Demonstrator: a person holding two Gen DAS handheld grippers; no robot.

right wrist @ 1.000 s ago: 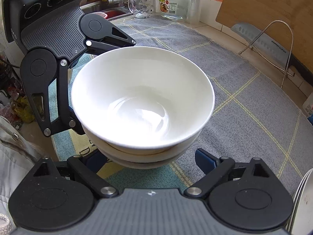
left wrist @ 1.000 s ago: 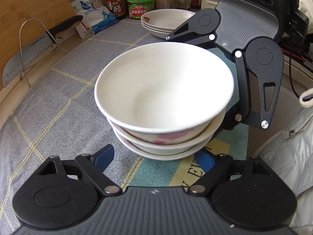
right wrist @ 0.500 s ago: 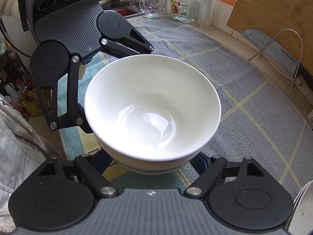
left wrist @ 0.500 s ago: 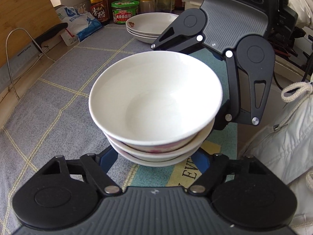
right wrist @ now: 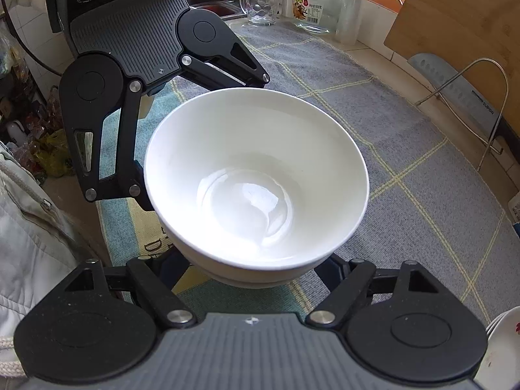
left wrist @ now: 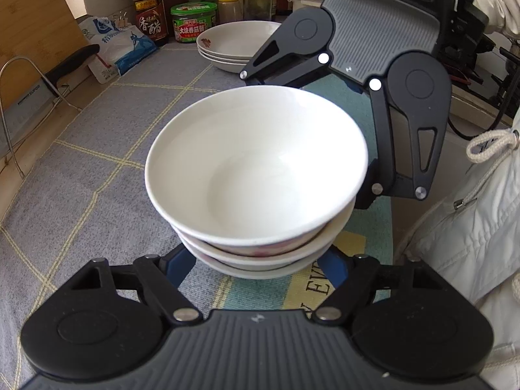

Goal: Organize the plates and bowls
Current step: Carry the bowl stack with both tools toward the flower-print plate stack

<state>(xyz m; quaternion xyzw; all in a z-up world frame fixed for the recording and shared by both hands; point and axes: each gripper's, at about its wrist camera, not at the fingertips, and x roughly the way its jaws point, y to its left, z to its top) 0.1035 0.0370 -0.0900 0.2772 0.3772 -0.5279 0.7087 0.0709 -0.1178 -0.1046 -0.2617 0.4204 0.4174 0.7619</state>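
Both tongs, left and right closing, clamp the upright bowl stack, mouths facing up

A stack of white bowls is sitting on the grey checked mat. The right gripper is closing its jaws around the stack's base from six o'clock. The left gripper is reaching in from ten o'clock. A glass mug and jar are standing at twelve o'clock.
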